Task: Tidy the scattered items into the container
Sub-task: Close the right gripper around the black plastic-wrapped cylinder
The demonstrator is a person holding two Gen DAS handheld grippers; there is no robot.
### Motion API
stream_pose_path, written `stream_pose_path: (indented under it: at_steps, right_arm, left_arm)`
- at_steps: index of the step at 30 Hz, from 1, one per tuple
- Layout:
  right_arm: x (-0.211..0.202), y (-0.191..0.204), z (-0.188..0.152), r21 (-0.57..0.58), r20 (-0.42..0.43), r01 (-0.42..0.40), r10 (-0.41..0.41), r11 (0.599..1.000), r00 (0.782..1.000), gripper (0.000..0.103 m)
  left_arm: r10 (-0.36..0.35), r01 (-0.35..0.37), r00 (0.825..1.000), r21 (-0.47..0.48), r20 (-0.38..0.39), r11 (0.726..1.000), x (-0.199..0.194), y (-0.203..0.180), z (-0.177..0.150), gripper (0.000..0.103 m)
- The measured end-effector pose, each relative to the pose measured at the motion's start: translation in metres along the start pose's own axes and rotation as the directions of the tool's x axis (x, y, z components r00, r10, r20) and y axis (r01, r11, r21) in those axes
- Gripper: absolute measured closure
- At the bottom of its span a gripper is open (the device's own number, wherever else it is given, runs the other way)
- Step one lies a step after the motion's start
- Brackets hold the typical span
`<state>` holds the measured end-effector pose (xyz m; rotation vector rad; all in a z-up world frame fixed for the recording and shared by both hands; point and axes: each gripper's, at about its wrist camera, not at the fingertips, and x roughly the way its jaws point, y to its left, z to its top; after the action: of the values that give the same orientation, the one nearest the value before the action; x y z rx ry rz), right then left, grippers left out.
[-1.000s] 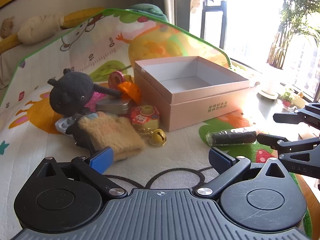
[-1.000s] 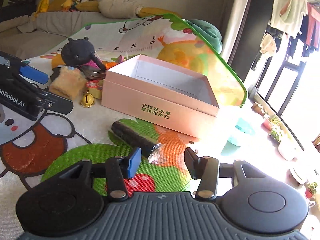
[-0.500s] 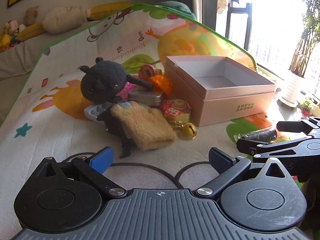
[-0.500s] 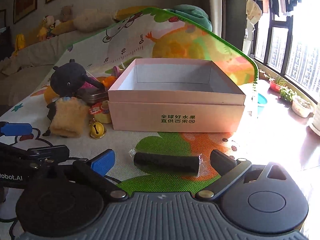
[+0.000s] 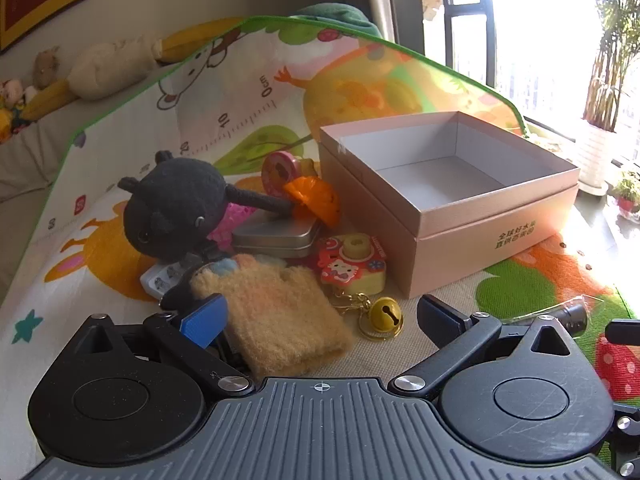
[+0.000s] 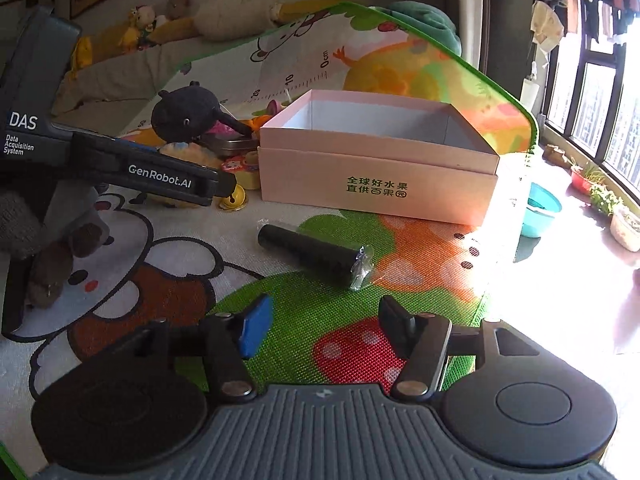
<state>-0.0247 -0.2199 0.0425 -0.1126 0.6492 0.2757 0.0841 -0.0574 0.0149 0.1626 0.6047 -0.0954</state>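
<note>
An open pink box (image 5: 496, 220) (image 6: 376, 176) stands empty on the play mat. Left of it lies a heap: a black plush toy (image 5: 176, 208) (image 6: 188, 112), a fuzzy yellow pouch (image 5: 280, 320), a metal tin (image 5: 276, 236), a yellow toy camera (image 5: 356, 264), a gold bell (image 5: 384, 314) (image 6: 234, 200) and an orange piece (image 5: 316, 198). My left gripper (image 5: 320, 320) is open, its fingers straddling the pouch's near end and the bell. A black wrapped cylinder (image 6: 308, 254) (image 5: 572, 314) lies in front of the box. My right gripper (image 6: 324, 322) sits just short of it, jaws closing with nothing between them.
The colourful mat (image 6: 320, 320) curls up behind the box. A sofa with stuffed toys (image 6: 168, 20) runs along the back wall. To the right are a window, potted plants (image 6: 600, 192) and a teal bowl (image 6: 542, 208) on the floor. The left gripper's body (image 6: 120, 164) shows in the right wrist view.
My left gripper moved in toward the heap, so the pouch and bell now lie close between its fingers. The right gripper's jaws widened, then narrowed, and the cylinder now lies farther ahead, slanted.
</note>
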Motion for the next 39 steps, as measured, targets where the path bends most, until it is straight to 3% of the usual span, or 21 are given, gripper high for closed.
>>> stream_pose_path:
  at_steps: [5, 13, 15, 18, 20, 23, 24, 27, 29, 32, 35, 37, 39]
  right_arm:
    - [0.002, -0.002, 0.001, 0.01, -0.013, -0.006, 0.006, 1.0, 1.0, 0.02]
    - [0.001, 0.001, 0.006, -0.015, 0.015, 0.018, -0.018, 1.0, 1.0, 0.019]
    - [0.002, 0.001, 0.013, -0.018, 0.02, 0.011, -0.011, 1.0, 1.0, 0.019]
    - [0.011, 0.004, 0.024, -0.112, 0.001, 0.028, -0.028, 0.993, 1.0, 0.019]
    - [0.018, 0.001, 0.028, -0.175, 0.013, 0.115, -0.114, 0.978, 0.993, 0.02]
    - [0.025, -0.012, 0.035, -0.193, 0.081, 0.299, -0.289, 0.934, 0.954, 0.02]
    - [0.023, -0.018, 0.039, -0.16, 0.089, 0.296, -0.285, 0.942, 0.954, 0.02]
    - [0.013, -0.027, 0.047, -0.016, 0.066, 0.105, -0.104, 0.994, 0.992, 0.011]
    - [0.016, -0.018, 0.047, -0.019, 0.062, 0.027, -0.026, 0.999, 0.998, 0.005]
    - [0.032, -0.002, 0.047, -0.101, 0.043, 0.043, -0.039, 0.994, 0.998, 0.005]
    - [0.047, 0.001, 0.046, -0.105, -0.014, 0.03, -0.032, 0.994, 0.999, 0.005]
    - [0.05, -0.001, 0.044, -0.096, -0.035, 0.023, -0.027, 0.995, 0.999, 0.02]
    - [0.048, -0.003, 0.041, -0.074, -0.024, 0.019, -0.021, 0.997, 0.999, 0.022]
  left_arm:
    - [0.051, -0.05, 0.998, 0.052, -0.02, 0.997, 0.003, 0.008, -0.008, 0.0]
    - [0.193, -0.192, 0.981, 0.052, -0.022, 0.98, -0.017, 0.057, -0.026, 0.0]
    - [0.182, -0.182, 0.983, 0.012, -0.022, 0.983, -0.026, 0.069, -0.03, 0.0]
    - [0.146, -0.146, 0.989, -0.04, -0.018, 0.988, -0.036, 0.081, -0.033, 0.0]
    - [0.087, -0.088, 0.996, -0.079, -0.016, 0.993, -0.042, 0.086, -0.033, 0.0]
    - [-0.008, 0.007, 1.0, -0.113, -0.005, 0.994, -0.048, 0.084, -0.035, 0.0]
    - [-0.018, 0.017, 1.0, -0.113, 0.0, 0.993, -0.049, 0.081, -0.035, 0.0]
    - [-0.024, 0.025, 1.0, -0.119, 0.015, 0.993, -0.049, 0.072, -0.036, 0.0]
    - [-0.034, 0.038, 0.999, -0.128, 0.032, 0.991, -0.049, 0.068, -0.035, 0.0]
    - [-0.039, 0.044, 0.998, -0.105, 0.047, 0.993, -0.049, 0.064, -0.034, 0.0]
    - [-0.045, 0.049, 0.998, -0.09, 0.047, 0.995, -0.047, 0.063, -0.033, 0.0]
    - [-0.044, 0.047, 0.998, -0.078, 0.041, 0.996, -0.042, 0.063, -0.031, 0.0]
    - [-0.029, 0.031, 0.999, -0.061, 0.033, 0.998, -0.034, 0.061, -0.026, 0.0]
